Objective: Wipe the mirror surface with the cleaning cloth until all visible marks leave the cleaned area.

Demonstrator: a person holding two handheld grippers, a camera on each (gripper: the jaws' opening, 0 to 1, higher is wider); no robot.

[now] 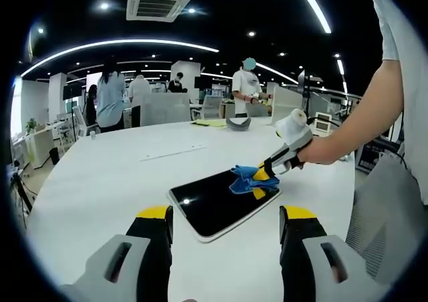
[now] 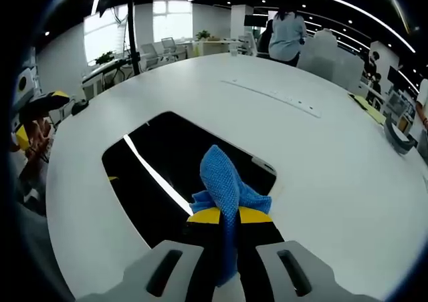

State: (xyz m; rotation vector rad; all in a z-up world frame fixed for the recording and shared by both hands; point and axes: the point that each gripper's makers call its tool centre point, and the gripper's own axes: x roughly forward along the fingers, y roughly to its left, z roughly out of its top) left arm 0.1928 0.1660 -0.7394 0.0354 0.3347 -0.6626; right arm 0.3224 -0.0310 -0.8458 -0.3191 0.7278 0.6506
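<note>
Left tool [image 1: 226, 227]: its two yellow-tipped jaws rise from the bottom of the left gripper view, spread wide apart with nothing between them; it hangs over the table just short of the mirror's near edge.
Table [image 1: 100, 175]: a large white round-edged top carrying the mirror; a thin pale strip [image 1: 172, 152] lies farther back on it in the left gripper view.
Mirror [image 1: 214, 205]: a flat, dark rectangular panel with a pale rim and rounded corners, lying face up on the table; in the right gripper view [image 2: 160, 175] it reflects a bright ceiling light as a slanted white line.
Cleaning cloth [image 1: 252, 180]: blue, bunched; in the left gripper view it rests on the mirror's far right corner, touching the glass. In the right gripper view [image 2: 224, 195] it stands up in a peak from between the jaws, over the mirror's surface.
Right tool [image 2: 229, 216]: jaws pressed together on the cleaning cloth, the fabric pinched between the yellow tips. In the left gripper view it enters from the right [image 1: 267, 175], held by a person's hand [image 1: 314, 152] with a bare forearm and a pale sleeve.
Background, left gripper view: several people standing by desks beyond the table, and a dark curved object [image 1: 238, 123] near the table's far edge.
Background, right gripper view: office chairs and windows at upper left, and a person in a light blue top [image 2: 286, 35] beyond the table.
</note>
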